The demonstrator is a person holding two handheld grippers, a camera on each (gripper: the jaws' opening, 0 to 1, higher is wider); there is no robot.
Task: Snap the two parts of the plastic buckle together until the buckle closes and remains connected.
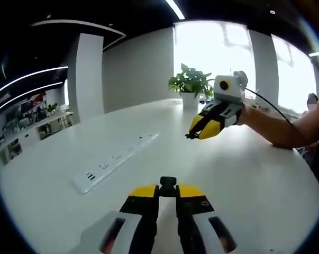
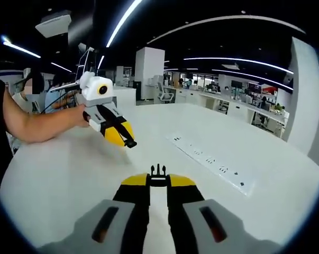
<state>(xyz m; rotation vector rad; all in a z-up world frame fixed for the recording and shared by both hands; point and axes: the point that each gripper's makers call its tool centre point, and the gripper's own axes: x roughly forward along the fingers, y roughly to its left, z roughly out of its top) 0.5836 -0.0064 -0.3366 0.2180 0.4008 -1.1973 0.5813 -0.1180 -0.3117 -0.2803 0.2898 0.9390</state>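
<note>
each claw is pinched on its own half, the left claw (image 1: 167, 191) on the socket half (image 1: 167, 183) and the right claw (image 2: 158, 181) on the pronged half (image 2: 158, 172), held apart above the desk (image 1: 244, 174), tips facing to line them up for snapping.

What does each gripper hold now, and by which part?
The left gripper pinches the socket half of the buckle by its rear end. The right gripper pinches the pronged half by its base, prongs pointing forward.
</note>
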